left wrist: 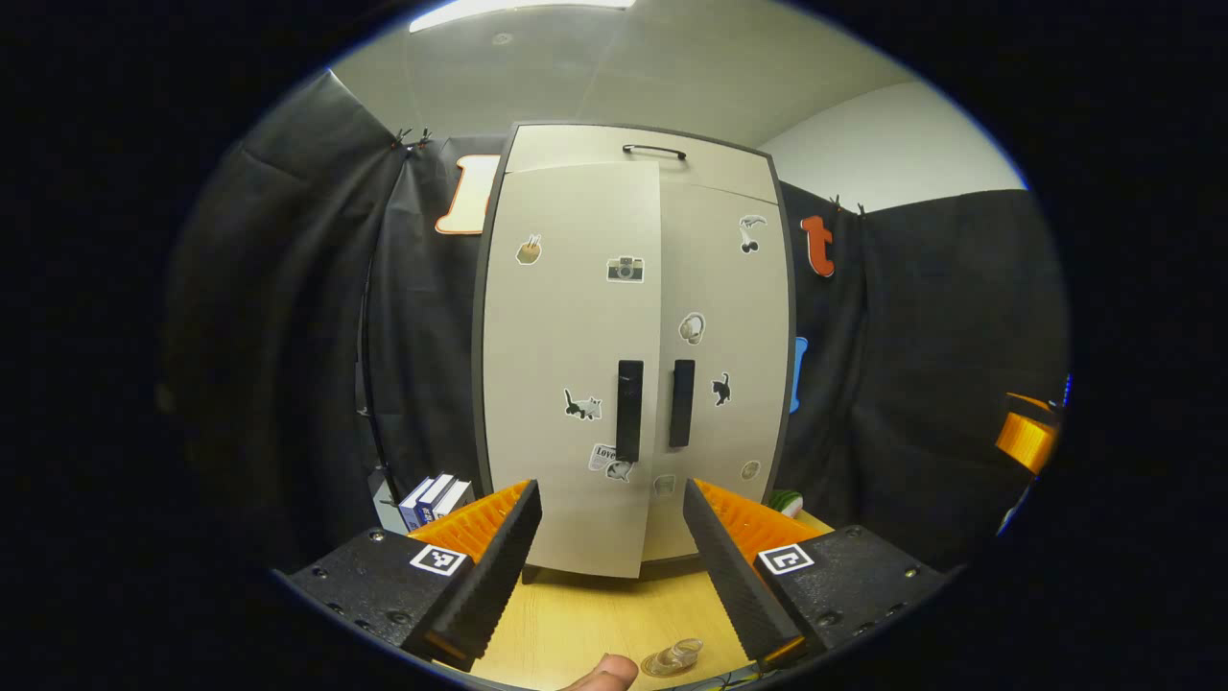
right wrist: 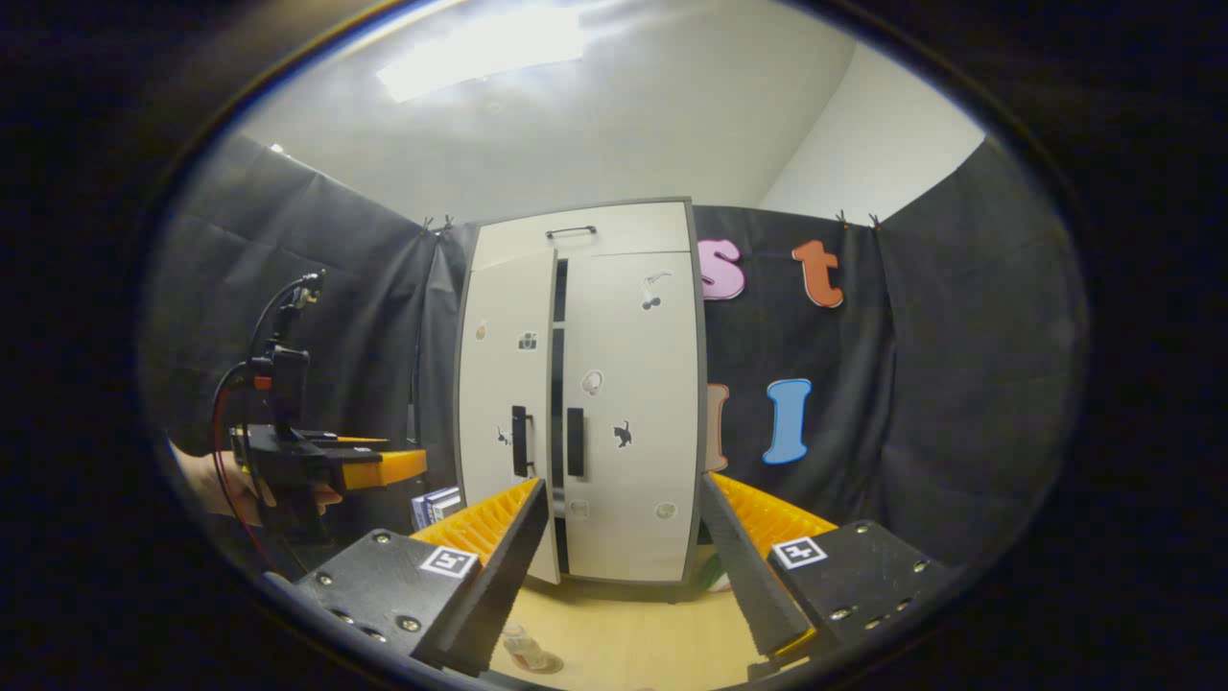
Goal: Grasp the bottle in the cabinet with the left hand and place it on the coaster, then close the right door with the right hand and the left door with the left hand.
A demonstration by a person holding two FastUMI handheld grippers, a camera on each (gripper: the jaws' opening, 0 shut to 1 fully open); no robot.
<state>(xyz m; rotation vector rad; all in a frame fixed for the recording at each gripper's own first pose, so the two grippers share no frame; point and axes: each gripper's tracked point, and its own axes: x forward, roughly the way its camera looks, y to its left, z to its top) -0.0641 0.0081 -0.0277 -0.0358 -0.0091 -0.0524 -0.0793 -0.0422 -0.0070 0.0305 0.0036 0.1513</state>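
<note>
books (left wrist: 434, 497) left of cabinet (left wrist: 633, 144). left door (left wrist: 576, 365) slightly ajar, edge proud of right door (left wrist: 724, 365), which sits flush. left hand-held gripper (left wrist: 612, 566) open, empty, facing handles, bare bench (left wrist: 595, 614) between. bottle (left wrist: 674, 657) on coaster at near bench edge. right hand-held gripper (right wrist: 624, 566) open, empty, well back from cabinet.

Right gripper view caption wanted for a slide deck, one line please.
Open right claw faces the cabinet: left door ajar, right door shut.
</note>
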